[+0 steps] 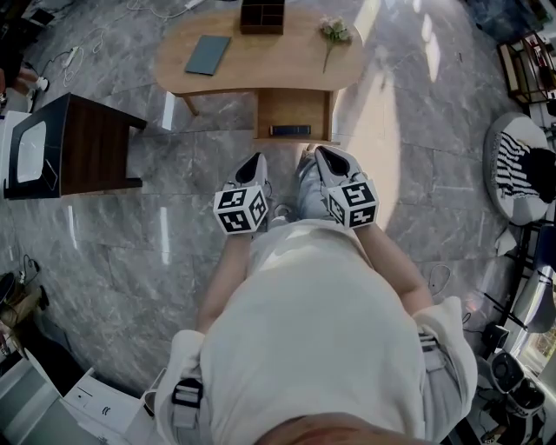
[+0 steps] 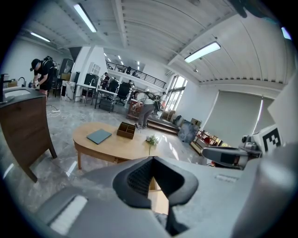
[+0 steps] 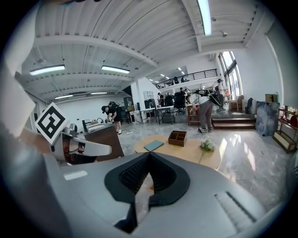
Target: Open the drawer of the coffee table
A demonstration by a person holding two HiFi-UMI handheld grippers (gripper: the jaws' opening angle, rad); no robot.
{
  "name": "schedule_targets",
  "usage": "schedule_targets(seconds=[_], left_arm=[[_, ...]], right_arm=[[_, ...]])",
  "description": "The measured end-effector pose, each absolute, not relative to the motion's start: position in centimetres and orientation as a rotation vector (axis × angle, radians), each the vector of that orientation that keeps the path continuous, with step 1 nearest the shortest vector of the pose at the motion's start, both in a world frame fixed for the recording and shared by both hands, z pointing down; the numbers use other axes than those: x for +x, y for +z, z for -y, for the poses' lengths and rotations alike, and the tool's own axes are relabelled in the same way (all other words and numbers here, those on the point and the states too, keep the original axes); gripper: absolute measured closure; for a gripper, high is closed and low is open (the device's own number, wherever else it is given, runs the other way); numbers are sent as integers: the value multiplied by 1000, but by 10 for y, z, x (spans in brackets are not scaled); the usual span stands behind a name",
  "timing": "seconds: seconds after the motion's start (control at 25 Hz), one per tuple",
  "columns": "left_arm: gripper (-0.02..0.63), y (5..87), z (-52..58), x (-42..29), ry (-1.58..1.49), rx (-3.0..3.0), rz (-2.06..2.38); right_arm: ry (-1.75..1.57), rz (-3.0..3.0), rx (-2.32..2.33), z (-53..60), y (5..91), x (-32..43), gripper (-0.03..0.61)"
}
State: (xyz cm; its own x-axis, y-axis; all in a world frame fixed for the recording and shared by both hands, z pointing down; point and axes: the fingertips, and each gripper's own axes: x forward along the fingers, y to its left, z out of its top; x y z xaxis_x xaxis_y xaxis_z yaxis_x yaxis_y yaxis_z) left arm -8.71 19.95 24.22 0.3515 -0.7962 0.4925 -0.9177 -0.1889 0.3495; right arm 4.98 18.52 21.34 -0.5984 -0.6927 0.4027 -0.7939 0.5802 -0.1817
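One oval wooden desk [image 1: 261, 65] sits at 12 o'clock, with one dark side cabinet [image 1: 87, 139] at 9. The desk's one drawer [image 1: 294, 109] is pulled out on the near side. There are two grippers, left gripper [image 1: 257, 159] and right gripper [image 1: 320, 154]. Both have their fingers pressed together and hold nothing. On top are one teal book [image 1: 208, 54], one wooden box [image 1: 262, 16] and one flower sprig [image 1: 334, 33]. One dark slim thing [image 1: 290, 130] lies in the drawer.

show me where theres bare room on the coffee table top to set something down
Widest bare patch on the coffee table: mid-top, between the notebook and the flower sprig, in front of the organizer box. The open drawer is bare behind a dark item at its front. Tightest by the box.
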Motion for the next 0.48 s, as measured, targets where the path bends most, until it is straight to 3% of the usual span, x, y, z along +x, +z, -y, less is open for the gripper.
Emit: schedule_targets(seconds=[0.48], left_arm=[[612,242,-205,-91,248,2027,1491]], right_arm=[[506,2541,1253,-191,205,52,578]])
